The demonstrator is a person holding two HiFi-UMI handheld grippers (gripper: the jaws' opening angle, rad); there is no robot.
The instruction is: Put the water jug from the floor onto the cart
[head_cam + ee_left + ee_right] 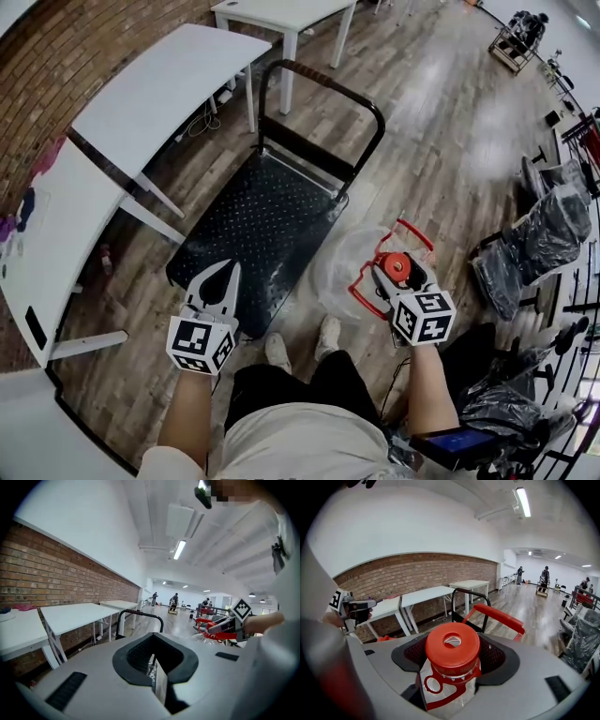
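Head view: black cart [272,216] at centre of frame; water jug [337,267] at lower right, just beside cart.
Left gripper view: left gripper [154,663] jaws together, nothing between.
Right gripper view: right gripper [452,660] clamped on water jug neck, under red cap [452,646].

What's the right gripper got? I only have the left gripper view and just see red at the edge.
Observer: The right gripper is shut on the water jug, at the neck under its red cap.
Operator: On the cart yet?
Observer: No. In the head view the jug sits beside the cart, off its right edge.
Operator: Anything on the cart?
Observer: Nothing lies on its black deck. The left gripper hangs over the near corner.
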